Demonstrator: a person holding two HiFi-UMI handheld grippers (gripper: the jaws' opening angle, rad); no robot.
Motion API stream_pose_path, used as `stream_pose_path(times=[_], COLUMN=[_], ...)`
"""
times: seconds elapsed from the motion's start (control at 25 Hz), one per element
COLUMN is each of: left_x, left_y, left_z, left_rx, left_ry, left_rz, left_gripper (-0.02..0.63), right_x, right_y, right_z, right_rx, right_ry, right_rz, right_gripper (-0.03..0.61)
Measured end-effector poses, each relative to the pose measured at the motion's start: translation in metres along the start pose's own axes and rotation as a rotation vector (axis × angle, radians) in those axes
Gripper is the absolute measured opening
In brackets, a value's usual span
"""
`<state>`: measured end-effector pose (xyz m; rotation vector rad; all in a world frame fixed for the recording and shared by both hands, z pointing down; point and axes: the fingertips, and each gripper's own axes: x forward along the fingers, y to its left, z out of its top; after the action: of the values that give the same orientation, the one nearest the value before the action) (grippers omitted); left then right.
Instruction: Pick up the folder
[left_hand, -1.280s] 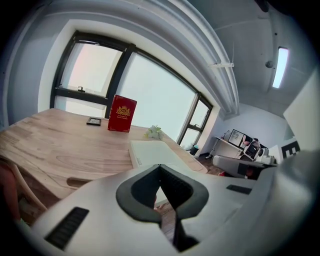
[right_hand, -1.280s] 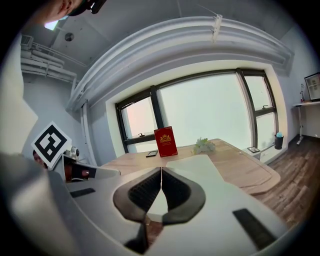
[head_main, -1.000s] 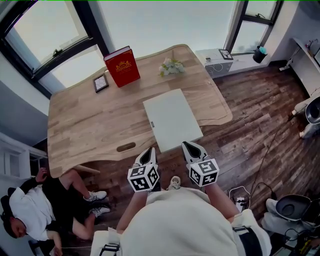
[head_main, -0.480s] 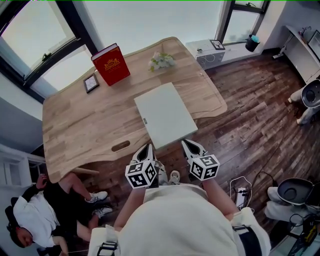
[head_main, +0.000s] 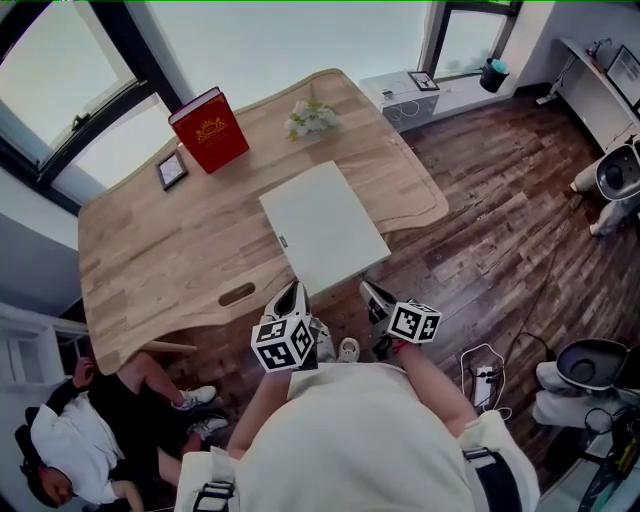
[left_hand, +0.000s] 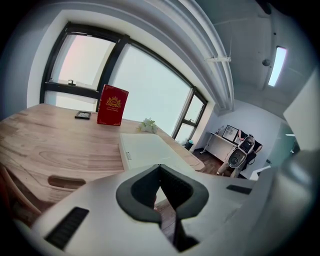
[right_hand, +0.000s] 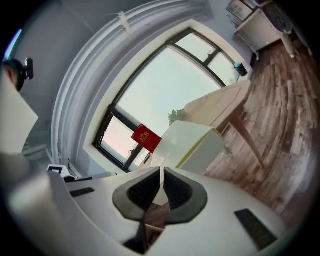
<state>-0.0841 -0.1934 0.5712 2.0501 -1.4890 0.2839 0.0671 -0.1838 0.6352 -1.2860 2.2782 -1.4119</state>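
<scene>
The white folder (head_main: 322, 226) lies flat on the wooden table (head_main: 150, 260), and its near end reaches the table's front edge. My left gripper (head_main: 290, 300) hovers just short of the folder's near left corner, jaws shut and empty. My right gripper (head_main: 372, 295) is level with the near right corner, rolled onto its side, also shut with nothing in it. In the left gripper view, the folder (left_hand: 145, 150) spreads out beyond the closed jaws (left_hand: 160, 166). The right gripper view shows the folder (right_hand: 192, 142) tilted, its yellowish edge facing the closed jaws (right_hand: 162, 170).
A red book (head_main: 210, 130) stands upright at the back of the table, with a small picture frame (head_main: 171, 170) to its left and white flowers (head_main: 310, 118) to its right. A person (head_main: 70, 450) sits on the floor at the lower left. Dark wood flooring lies to the right.
The right gripper has rolled onto its side and dropped lower beside the table edge. The left gripper has barely shifted. The table and folder sit further left in the head view.
</scene>
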Motion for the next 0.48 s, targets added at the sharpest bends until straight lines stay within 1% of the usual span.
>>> stream_pose_path(times=[0.12, 0.24, 0.28, 0.36, 0.48], left_x=[0.001, 0.002, 0.002, 0.002, 0.001], left_y=[0.0, 0.001, 0.001, 0.002, 0.004], left_z=[0.0, -0.001, -0.001, -0.002, -0.003], left_rx=[-0.001, 0.002, 0.003, 0.002, -0.001], left_ry=[-0.001, 0.004, 0.007, 0.011, 0.012], left_rz=[-0.004, -0.004, -0.004, -0.003, 0.0], left_gripper=[0.017, 0.017, 0.017, 0.017, 0.017], right_x=[0.002, 0.003, 0.003, 0.006, 0.01], right_y=[-0.01, -0.021, -0.023, -0.025, -0.031], right_z=[-0.004, -0.003, -0.003, -0.005, -0.008], right_rx=[0.125, 0.217, 0.249, 0.316, 0.408], right_ry=[-0.015, -0.043, -0.05, -0.056, -0.066], right_rz=[0.018, 0.025, 0.035, 0.071, 0.109], right_gripper=[0.023, 0.023, 0.033, 0.142, 0.21])
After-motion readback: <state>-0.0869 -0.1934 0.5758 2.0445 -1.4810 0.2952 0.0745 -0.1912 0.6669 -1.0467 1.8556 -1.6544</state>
